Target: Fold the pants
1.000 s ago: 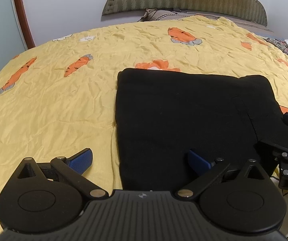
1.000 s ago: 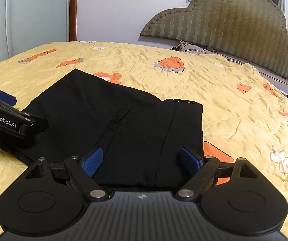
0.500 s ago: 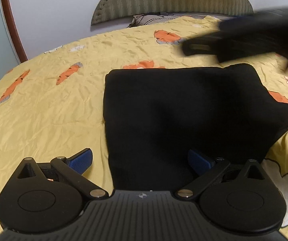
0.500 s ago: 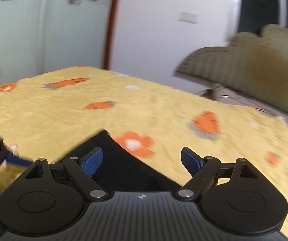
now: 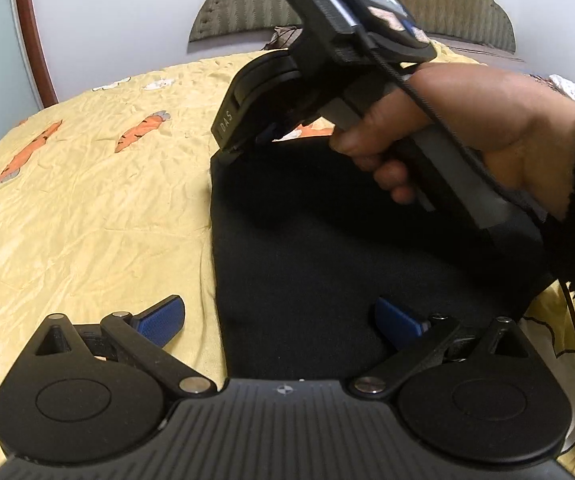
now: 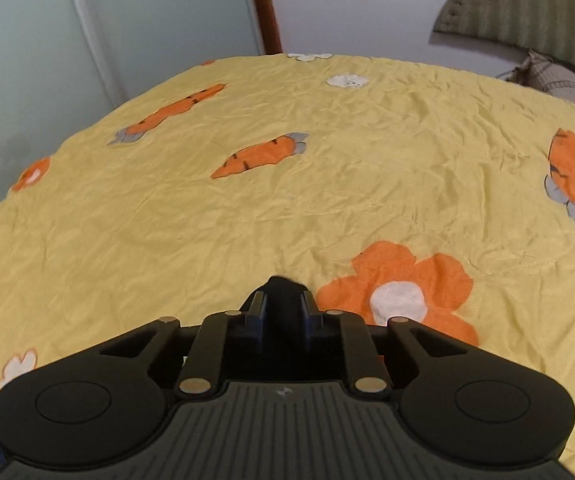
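Observation:
The black pants [image 5: 327, 248] lie folded into a rectangle on the yellow carrot-print bedspread [image 5: 87, 200]. My left gripper [image 5: 279, 312] hovers open over their near left edge, one finger over the sheet and the other over the cloth. A hand [image 5: 467, 120] holds my right gripper [image 5: 243, 140] at the pants' far left corner. In the right wrist view the right gripper's [image 6: 283, 304] jaws are closing, and a bunched tip of the black pants [image 6: 281, 284] fills the narrow gap between the pads.
The bedspread [image 6: 287, 160] stretches wide to the left and beyond the pants. A padded headboard [image 5: 247, 8] and a pillow [image 6: 559, 80] stand at the back. A pale wardrobe door [image 6: 47, 40] and a wooden frame edge the bed's left.
My right gripper swung from the pants' right side across to their far left corner and its jaws went from wide to narrow on the cloth. The left gripper stayed put and open.

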{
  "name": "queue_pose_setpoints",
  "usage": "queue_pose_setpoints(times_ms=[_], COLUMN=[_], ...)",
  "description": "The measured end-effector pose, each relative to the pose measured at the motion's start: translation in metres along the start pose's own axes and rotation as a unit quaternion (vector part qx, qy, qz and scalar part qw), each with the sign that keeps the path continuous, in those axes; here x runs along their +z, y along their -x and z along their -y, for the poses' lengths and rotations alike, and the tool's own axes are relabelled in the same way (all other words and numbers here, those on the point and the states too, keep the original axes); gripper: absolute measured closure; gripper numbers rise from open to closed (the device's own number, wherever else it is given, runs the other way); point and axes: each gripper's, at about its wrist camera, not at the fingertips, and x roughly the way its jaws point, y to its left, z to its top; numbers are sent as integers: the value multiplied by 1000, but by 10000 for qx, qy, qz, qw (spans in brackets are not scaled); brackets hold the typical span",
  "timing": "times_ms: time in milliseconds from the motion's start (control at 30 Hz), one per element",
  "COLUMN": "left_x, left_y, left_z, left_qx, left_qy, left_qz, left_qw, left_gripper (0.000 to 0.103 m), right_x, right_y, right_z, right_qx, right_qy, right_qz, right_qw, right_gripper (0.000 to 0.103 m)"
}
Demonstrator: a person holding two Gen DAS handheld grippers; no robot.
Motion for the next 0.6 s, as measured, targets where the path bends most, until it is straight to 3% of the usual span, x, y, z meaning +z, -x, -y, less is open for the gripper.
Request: queue_pose_setpoints(times_ms=[100,267,400,500,600], left_x=[5,15,25,20,16], left_y=[9,22,9,-8,-4], left_z=[-1,-3,-5,5,19], left_qx=[-19,77,-405,-437,-202], left_qy=[-13,-62,252,339,198], left_qz=[74,403,176,-175,-12], left_qw=[10000,9991,9987,9983,9996], left_gripper=[0,1,1,0,0], right_x=[-1,-31,-79,-114,-133], right_y=[22,122,170,165,169], right_z=[2,13,39,55,65], right_qx=[-233,-1384,-1744,-1730,-2171], right_qy=[-30,143,97,69,-146], right_qz=[372,1218,808,323,509], right_qw=[9990,9828,9813,9844,9747], right_gripper=[85,84,83,83,60])
